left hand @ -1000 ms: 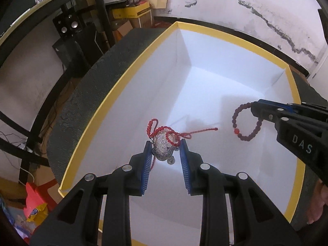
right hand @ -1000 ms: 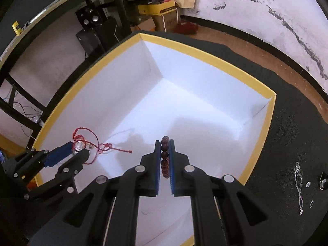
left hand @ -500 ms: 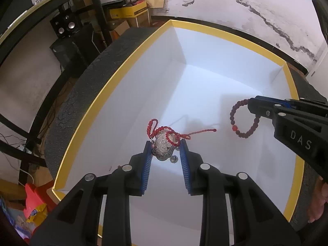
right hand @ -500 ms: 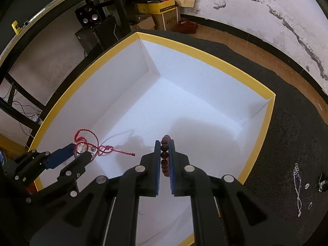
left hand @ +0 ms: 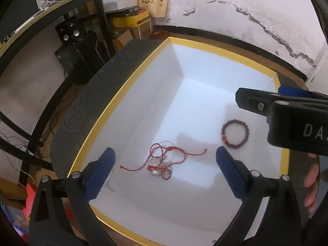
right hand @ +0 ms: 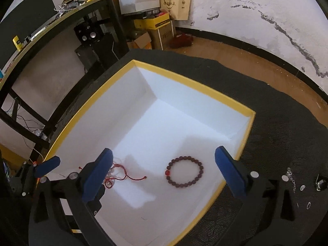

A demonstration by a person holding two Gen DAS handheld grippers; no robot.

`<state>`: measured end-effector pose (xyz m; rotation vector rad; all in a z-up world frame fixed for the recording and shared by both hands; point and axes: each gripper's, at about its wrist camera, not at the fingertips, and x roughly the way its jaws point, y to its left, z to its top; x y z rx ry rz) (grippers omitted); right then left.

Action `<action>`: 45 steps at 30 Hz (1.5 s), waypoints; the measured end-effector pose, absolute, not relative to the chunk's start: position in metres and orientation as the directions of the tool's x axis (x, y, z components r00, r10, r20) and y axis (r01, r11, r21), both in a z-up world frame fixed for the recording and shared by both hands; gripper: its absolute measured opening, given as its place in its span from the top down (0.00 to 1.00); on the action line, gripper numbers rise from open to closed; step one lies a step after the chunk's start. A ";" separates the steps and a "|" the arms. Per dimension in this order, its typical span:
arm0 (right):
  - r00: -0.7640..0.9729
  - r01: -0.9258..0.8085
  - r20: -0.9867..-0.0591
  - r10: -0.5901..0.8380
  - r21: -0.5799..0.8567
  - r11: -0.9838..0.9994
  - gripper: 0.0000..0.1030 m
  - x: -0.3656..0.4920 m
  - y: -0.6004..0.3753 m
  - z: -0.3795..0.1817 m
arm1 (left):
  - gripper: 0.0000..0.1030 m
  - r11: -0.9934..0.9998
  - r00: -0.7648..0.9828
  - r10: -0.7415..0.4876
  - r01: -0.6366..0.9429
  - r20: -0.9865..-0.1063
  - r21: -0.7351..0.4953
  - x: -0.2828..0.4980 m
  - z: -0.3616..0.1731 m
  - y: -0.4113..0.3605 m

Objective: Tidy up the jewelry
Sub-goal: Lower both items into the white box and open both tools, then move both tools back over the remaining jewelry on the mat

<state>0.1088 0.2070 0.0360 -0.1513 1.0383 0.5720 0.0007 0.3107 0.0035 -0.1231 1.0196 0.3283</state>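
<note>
A white box with a yellow rim (left hand: 131,94) (right hand: 184,82) sits on a dark mat. On its floor lie a red cord necklace with a silver pendant (left hand: 162,162) (right hand: 121,174) and a dark bead bracelet (left hand: 235,136) (right hand: 184,174). My left gripper (left hand: 166,170) is open and empty above the necklace. My right gripper (right hand: 164,170) is open and empty above the bracelet; it shows from the side in the left wrist view (left hand: 287,114).
On the mat to the right of the box lie a thin silver chain (right hand: 291,178) and small rings (right hand: 307,205). Beyond the mat are a black desk frame (right hand: 114,16), speakers (left hand: 71,34) and cardboard boxes (right hand: 157,26) by the wall.
Both grippers opened and rose. The necklace dropped from the left gripper and the bracelet from the right; both now lie on the box floor.
</note>
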 end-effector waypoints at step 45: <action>0.564 -0.090 -0.824 0.052 0.002 0.996 0.07 0.117 -0.249 -0.063 | 0.06 0.986 0.578 -0.071 0.163 -0.813 0.030 0.141 -0.121 -0.015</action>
